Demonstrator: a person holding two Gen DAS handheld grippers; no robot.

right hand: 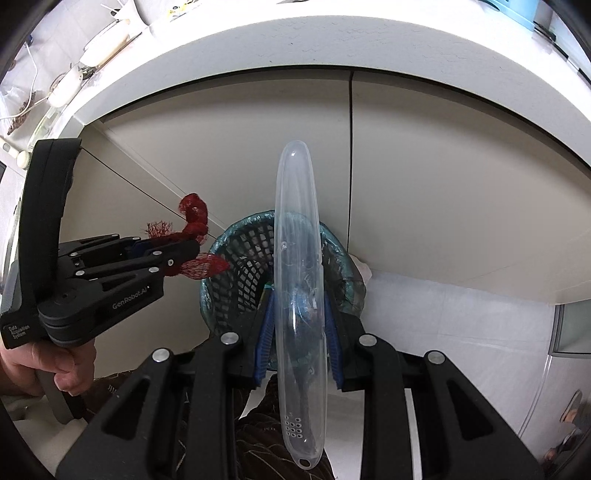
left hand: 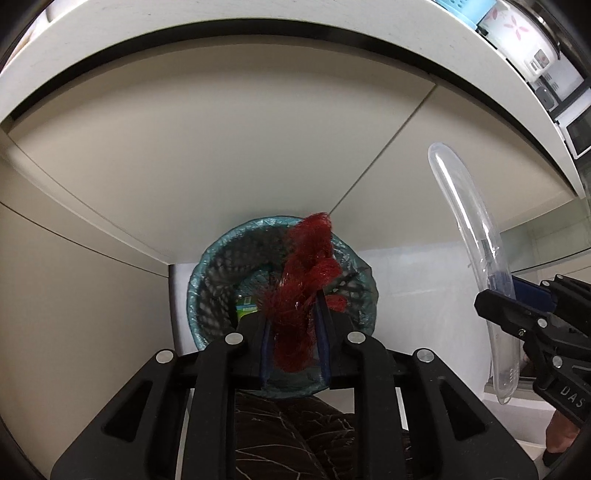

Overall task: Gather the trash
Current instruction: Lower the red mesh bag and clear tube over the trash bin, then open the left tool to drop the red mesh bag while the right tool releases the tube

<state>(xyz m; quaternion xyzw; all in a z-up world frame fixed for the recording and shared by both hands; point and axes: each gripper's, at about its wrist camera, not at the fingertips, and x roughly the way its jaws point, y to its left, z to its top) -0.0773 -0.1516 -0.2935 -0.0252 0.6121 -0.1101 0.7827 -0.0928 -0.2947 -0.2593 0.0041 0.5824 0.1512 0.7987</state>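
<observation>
My left gripper (left hand: 294,332) is shut on a bunched red mesh net (left hand: 306,280) and holds it over a black lattice waste basket (left hand: 218,280) lined with a teal bag. The basket stands on the floor against the cabinet. A green packet (left hand: 245,308) lies inside it. My right gripper (right hand: 300,332) is shut on a clear plastic lid (right hand: 297,258), held upright on edge above the same basket (right hand: 240,273). In the right wrist view the left gripper (right hand: 201,256) with the red net (right hand: 194,218) is just left of the basket. In the left wrist view the right gripper (left hand: 496,295) and lid (left hand: 476,236) are at right.
Beige cabinet doors (left hand: 221,155) and a white countertop edge (left hand: 258,22) rise behind the basket. A white rice cooker (left hand: 517,33) and microwave (left hand: 580,129) are on the counter at right. A dark patterned mat (left hand: 291,435) lies below the grippers. White tile floor (right hand: 443,317) is to the right.
</observation>
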